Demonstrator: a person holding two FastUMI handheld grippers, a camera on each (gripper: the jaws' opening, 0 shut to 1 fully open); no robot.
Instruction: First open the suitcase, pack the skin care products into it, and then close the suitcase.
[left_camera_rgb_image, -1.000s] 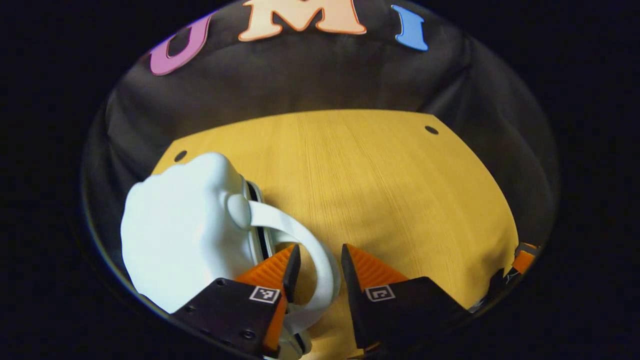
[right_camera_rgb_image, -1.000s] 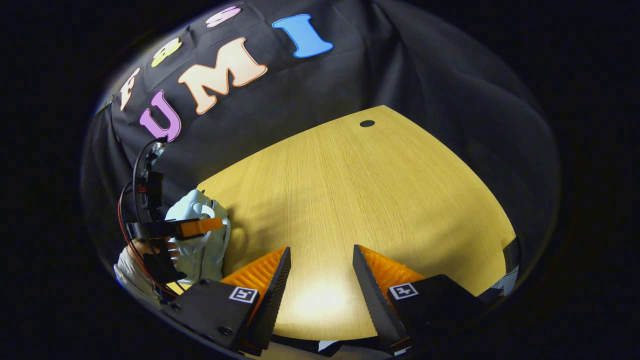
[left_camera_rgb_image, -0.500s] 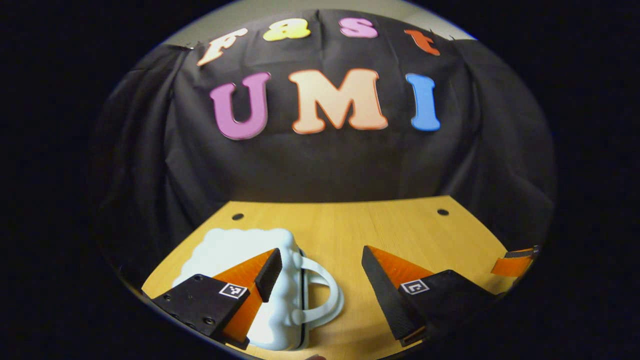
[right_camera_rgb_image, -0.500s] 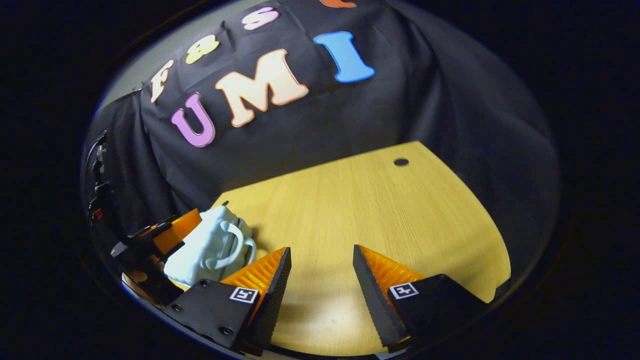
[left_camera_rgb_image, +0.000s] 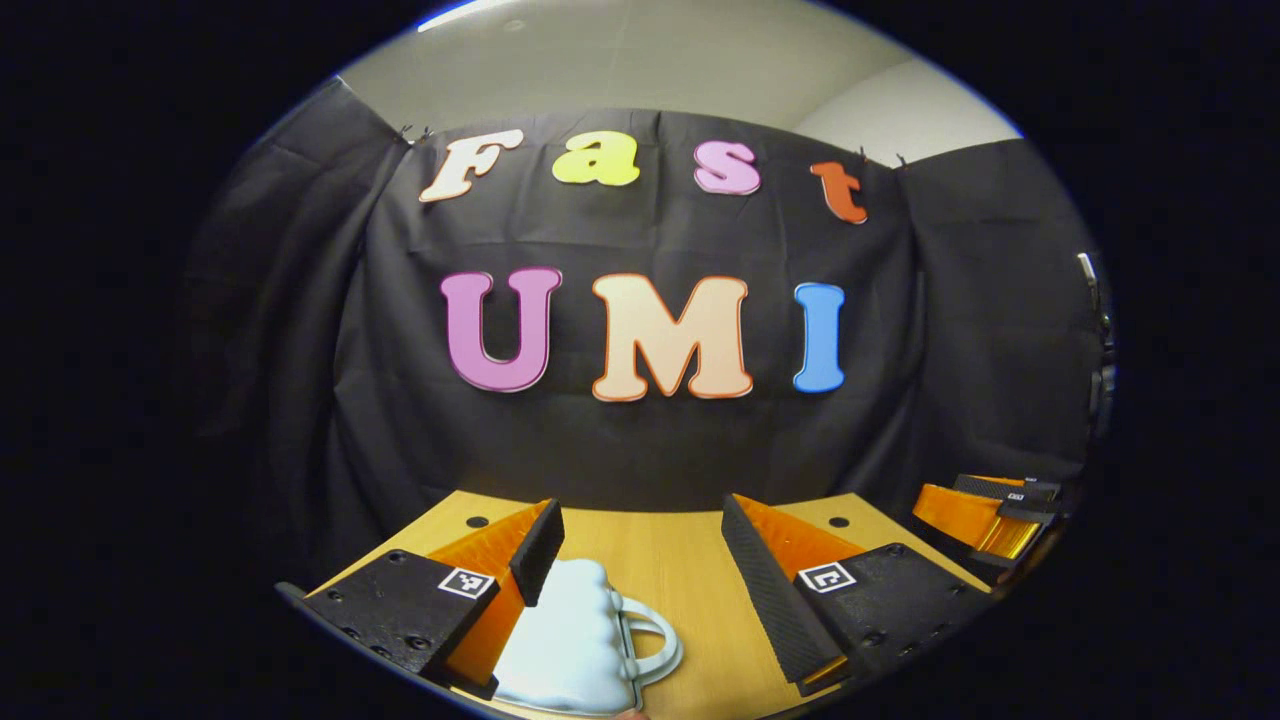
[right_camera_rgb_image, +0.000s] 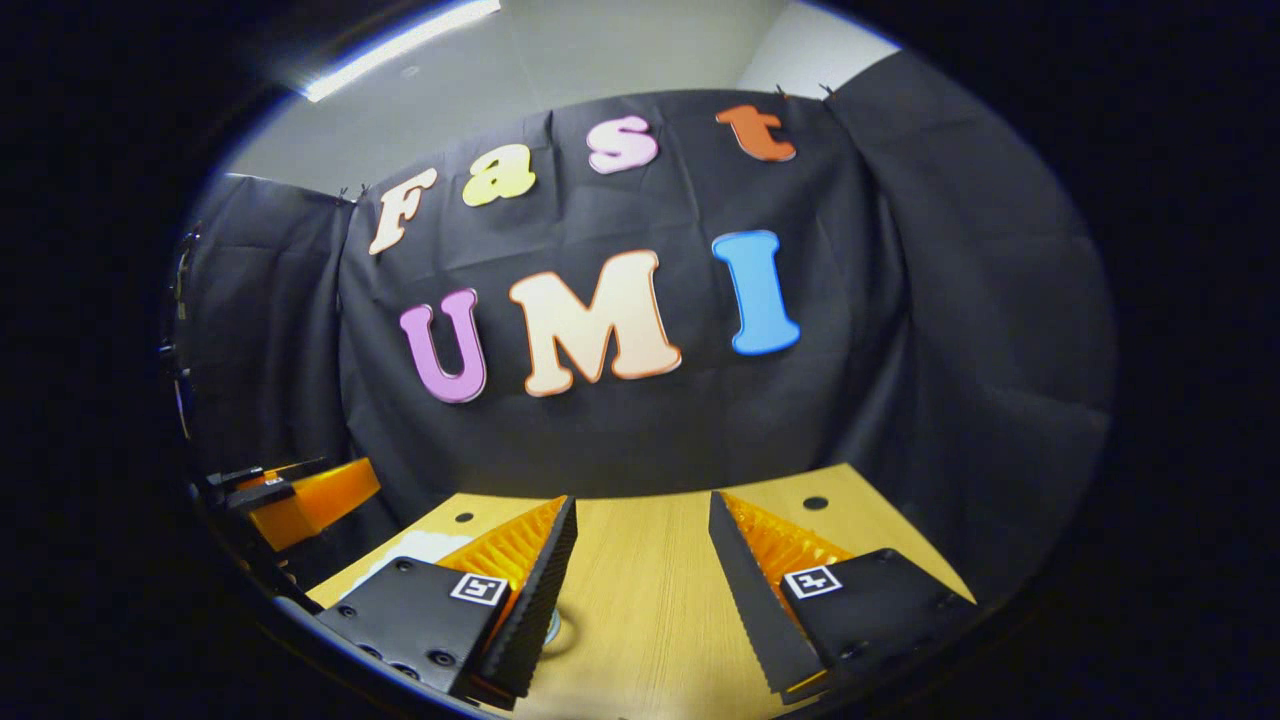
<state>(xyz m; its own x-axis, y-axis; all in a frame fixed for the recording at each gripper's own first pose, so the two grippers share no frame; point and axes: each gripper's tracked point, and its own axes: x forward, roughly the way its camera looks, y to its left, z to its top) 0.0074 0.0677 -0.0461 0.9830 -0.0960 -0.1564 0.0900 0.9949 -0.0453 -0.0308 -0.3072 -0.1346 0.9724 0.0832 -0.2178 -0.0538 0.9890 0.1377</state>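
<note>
Suitcase (left_camera_rgb_image: 565, 640) closed, L tool (left_camera_rgb_image: 635, 545) agape

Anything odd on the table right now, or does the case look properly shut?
Nothing stands out. The pale suitcase sits on the wooden table, its halves together and handle out to the side. Left gripper and right gripper are both open, holding nothing.

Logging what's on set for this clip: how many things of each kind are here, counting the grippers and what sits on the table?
Grippers: 2, the left gripper and the right gripper, both open.
Suitcase: 1, pale, closed, on the table.
Table: 1, wooden.
Total: 4
</note>
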